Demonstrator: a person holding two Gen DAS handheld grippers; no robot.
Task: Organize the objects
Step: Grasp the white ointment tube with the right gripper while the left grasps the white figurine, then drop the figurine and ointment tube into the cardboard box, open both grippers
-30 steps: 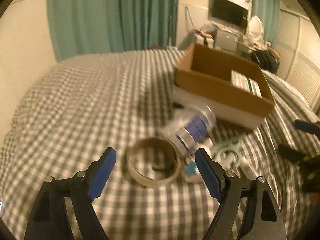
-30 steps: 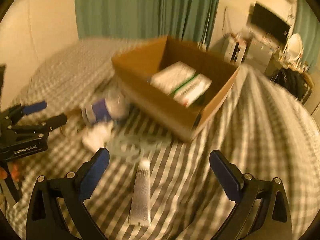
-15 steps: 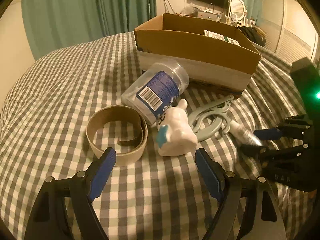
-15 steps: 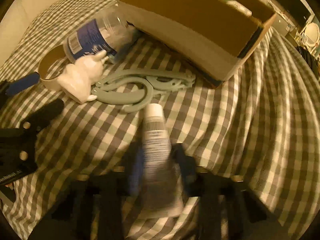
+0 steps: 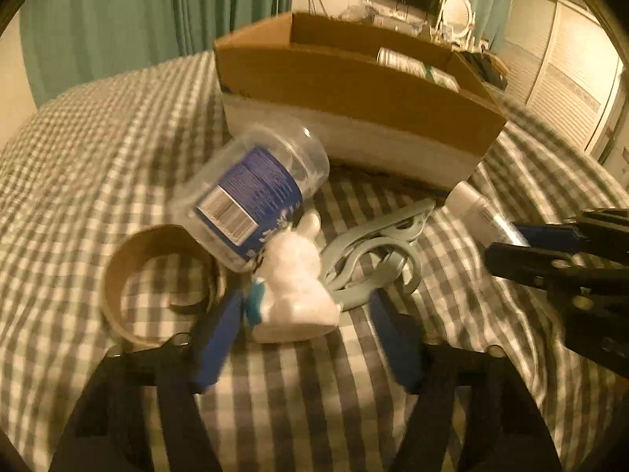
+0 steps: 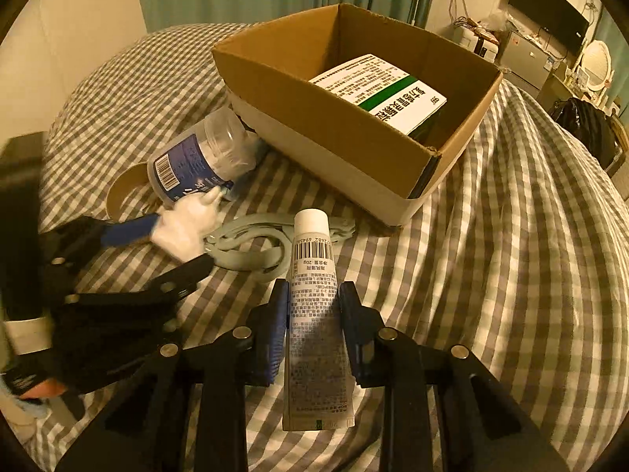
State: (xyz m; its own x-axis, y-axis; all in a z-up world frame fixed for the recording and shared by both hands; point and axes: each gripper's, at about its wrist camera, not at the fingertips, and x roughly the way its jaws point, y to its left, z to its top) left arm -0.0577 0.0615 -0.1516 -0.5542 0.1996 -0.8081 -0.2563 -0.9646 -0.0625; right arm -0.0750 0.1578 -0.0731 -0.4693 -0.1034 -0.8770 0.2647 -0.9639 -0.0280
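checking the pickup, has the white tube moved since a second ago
Yes. The white tube, then flat on the checked bedspread by the grey hanger, is now lifted toward the cardboard box, clamped in the right tongs.

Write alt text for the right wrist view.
The right gripper clamps a white tube above a checked bedspread, facing an open cardboard box holding a medicine carton.

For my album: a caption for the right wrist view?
Right gripper holds a white tube near the cardboard box on a checked bed.

Box [image 6: 354, 149] interior mostly free beside carton [image 6: 379, 92]; jar [image 6: 200, 161], hanger [image 6: 251, 251] crowd approach, apparently.
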